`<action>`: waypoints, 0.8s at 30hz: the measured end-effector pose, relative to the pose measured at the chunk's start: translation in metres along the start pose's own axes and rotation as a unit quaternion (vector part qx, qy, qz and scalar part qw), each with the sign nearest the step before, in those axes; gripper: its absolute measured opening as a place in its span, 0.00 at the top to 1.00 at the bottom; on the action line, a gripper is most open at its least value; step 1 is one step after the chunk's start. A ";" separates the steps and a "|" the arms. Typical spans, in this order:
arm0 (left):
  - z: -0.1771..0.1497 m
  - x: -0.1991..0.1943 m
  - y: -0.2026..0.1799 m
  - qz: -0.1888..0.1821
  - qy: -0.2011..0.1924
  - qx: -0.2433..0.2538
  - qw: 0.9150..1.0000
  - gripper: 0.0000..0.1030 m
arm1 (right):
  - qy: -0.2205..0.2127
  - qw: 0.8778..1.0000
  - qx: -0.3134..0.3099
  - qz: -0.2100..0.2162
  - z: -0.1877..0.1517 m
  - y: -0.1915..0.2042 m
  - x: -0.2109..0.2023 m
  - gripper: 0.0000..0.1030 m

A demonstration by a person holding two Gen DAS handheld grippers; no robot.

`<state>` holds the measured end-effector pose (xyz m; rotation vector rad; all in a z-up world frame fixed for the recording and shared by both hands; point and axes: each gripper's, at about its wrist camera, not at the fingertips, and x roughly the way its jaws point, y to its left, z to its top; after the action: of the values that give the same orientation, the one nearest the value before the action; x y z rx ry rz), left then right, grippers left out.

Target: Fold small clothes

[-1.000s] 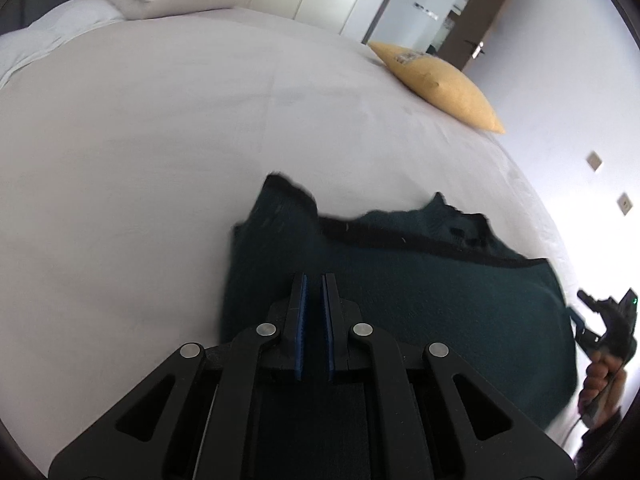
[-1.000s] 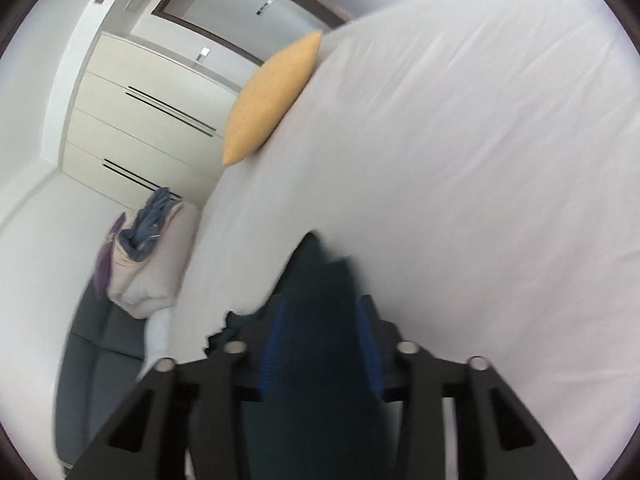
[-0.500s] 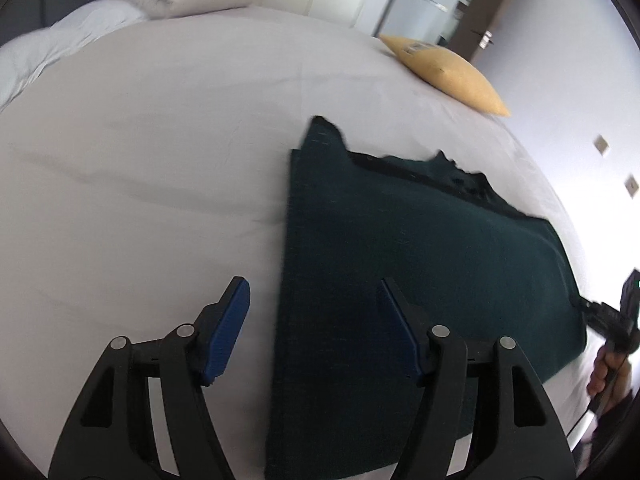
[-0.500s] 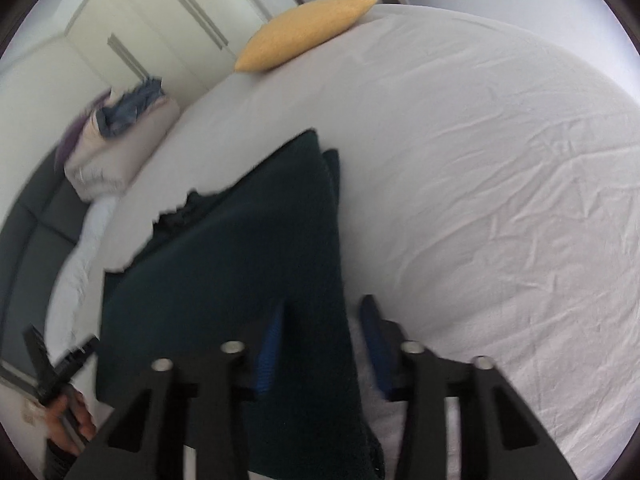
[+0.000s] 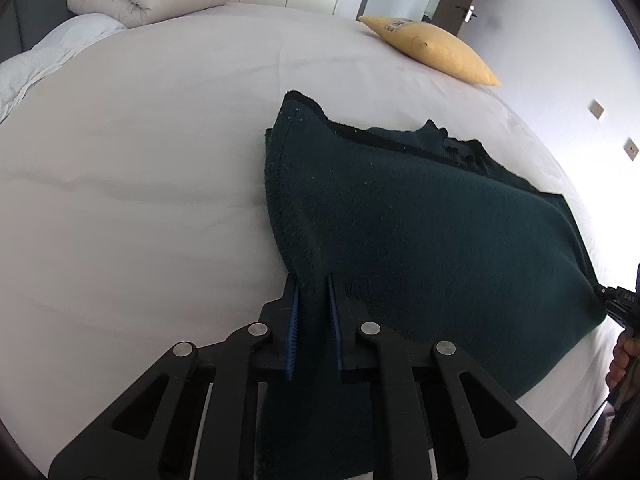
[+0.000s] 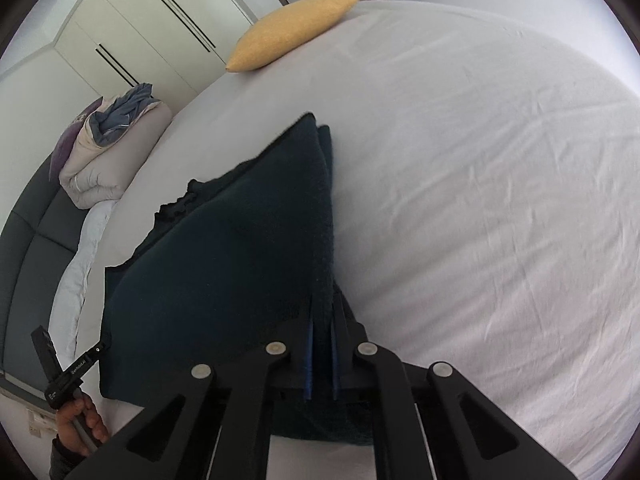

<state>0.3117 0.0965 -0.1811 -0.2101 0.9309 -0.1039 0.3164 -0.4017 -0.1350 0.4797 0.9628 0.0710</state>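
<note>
Dark green knit, the folded garment (image 5: 420, 232) lies on the white bed (image 5: 140, 160), well short of the yellow pillow (image 5: 436, 50). Each near corner sits between jaws: the left gripper (image 5: 313, 292) and right gripper (image 6: 322, 312) are closing, pinching cloth, probably to lift that edge toward the pillow for another fold.

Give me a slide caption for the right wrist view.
Right gripper closing on the dark green garment's near edge, on a white bed.
</note>
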 end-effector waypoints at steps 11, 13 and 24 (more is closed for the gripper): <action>-0.001 0.000 0.011 -0.014 0.005 -0.010 1.000 0.93 | -0.012 1.000 0.012 0.002 0.011 -0.008 0.011 0.93; -0.002 -0.001 0.012 -0.013 0.004 -0.011 1.000 0.93 | -0.020 1.000 0.008 -0.005 0.003 -0.009 0.007 0.93; -0.019 -0.019 0.024 -0.042 -0.009 -0.036 0.998 0.93 | -0.023 0.995 0.041 0.083 -0.011 -0.010 -0.017 0.53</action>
<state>0.2855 0.1205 -0.1826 -0.3161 0.9095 -0.1454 0.2964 -0.4116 -0.1311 0.6342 0.8823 0.1691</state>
